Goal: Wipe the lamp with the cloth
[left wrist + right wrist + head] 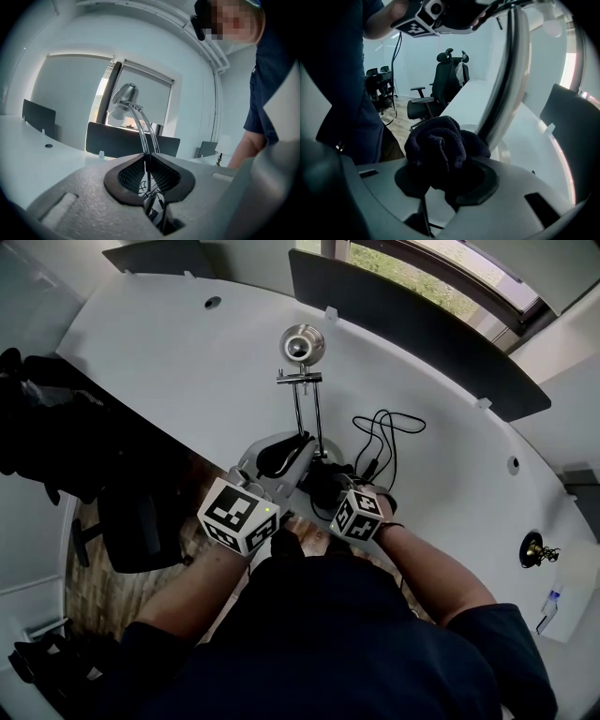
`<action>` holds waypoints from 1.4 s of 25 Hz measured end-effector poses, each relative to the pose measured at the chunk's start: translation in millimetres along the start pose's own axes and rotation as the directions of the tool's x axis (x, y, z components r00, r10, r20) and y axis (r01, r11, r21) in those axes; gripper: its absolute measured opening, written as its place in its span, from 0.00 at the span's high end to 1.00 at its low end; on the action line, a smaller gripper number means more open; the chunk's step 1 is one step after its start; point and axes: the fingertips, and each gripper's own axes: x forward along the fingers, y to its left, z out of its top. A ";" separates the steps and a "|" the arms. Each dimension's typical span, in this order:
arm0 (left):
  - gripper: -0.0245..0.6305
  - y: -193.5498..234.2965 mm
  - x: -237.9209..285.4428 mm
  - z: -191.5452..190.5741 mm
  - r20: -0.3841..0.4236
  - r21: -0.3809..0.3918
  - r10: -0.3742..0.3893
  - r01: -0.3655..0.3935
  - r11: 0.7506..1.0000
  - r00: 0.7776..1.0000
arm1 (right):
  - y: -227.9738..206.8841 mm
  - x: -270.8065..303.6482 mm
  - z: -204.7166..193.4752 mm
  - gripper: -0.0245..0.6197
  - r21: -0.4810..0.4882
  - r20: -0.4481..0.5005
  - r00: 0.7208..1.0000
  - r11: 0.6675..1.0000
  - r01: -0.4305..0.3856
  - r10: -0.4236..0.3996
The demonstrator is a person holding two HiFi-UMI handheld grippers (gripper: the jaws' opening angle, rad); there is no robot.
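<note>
- The left gripper (146, 168) has its fingers (129, 174) drawn almost together on the lamp (124, 98). The thin chrome stem rises from the narrow slit between the ribbed pads.
- Only a hairline gap shows between those pads. It looks as if one rod is pinched there, though whether the second rod is also caught is hard to tell.
- Beyond the left fingertips the stem climbs and curves to the chrome lamp head, which tilts up and to the left of them.
- In the head view the left gripper (298, 448) reaches the lamp (303, 343) low on its two rods, just above the base on the white desk (187, 362).
- The right gripper (443, 180) is clamped on the cloth (436, 145). This dark knitted wad bulges up and forward out of the fingers (483, 180) and fills the space between them.
- Just ahead and to the right of the right fingertips, the cloth touches the lamp's stem (506, 79), which runs up past them at a slant.
- From above, the right gripper (328, 488) and the cloth (323, 486) sit beside the lamp's base, just right of the left fingertips.
- A black cable (384, 432) lies looped on the desk beyond the right fingertips.
- An office chair (440, 89) stands well behind the cloth, left of the stem.
</note>
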 end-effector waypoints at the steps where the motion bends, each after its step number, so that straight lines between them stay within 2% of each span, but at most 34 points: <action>1: 0.89 -0.1 -0.1 -0.2 -0.001 0.000 -0.001 0.001 1.000 1.000 | 4.3 2.0 4.1 0.76 -0.007 0.001 1.000 1.000 -0.009 0.009; 5: 0.90 -0.2 -0.4 -0.9 -0.002 -0.001 0.002 -0.002 1.000 1.000 | 18.8 8.5 14.7 0.76 -0.050 -0.003 0.999 0.998 -0.046 0.045; 10: 0.90 0.4 -0.8 -1.8 -0.003 -0.002 0.007 -0.007 1.000 1.000 | 13.8 1.8 0.3 0.76 -0.075 -0.026 0.999 0.996 -0.041 0.039; 15: 0.90 -0.1 -1.4 -3.8 0.001 -0.010 0.014 -0.014 1.000 1.000 | -18.8 -13.8 -27.8 0.76 -0.034 -0.056 0.998 0.999 0.027 -0.029; 22: 0.91 -0.3 -1.8 -6.5 -0.002 -0.013 0.018 -0.018 1.000 1.000 | -70.3 -22.7 -41.9 0.76 -0.036 -0.088 0.991 0.995 0.098 -0.101; 30: 0.92 -0.7 -1.7 -16.3 -0.021 -0.020 0.024 -0.024 1.000 0.999 | -109.7 -7.5 -30.7 0.76 -0.068 -0.107 0.986 0.991 0.118 -0.125; 35: 0.92 -0.1 -2.0 -16.8 -0.026 -0.023 0.032 -0.033 0.999 0.999 | -130.8 4.5 -16.0 0.76 -0.019 -0.088 0.986 0.990 0.138 -0.140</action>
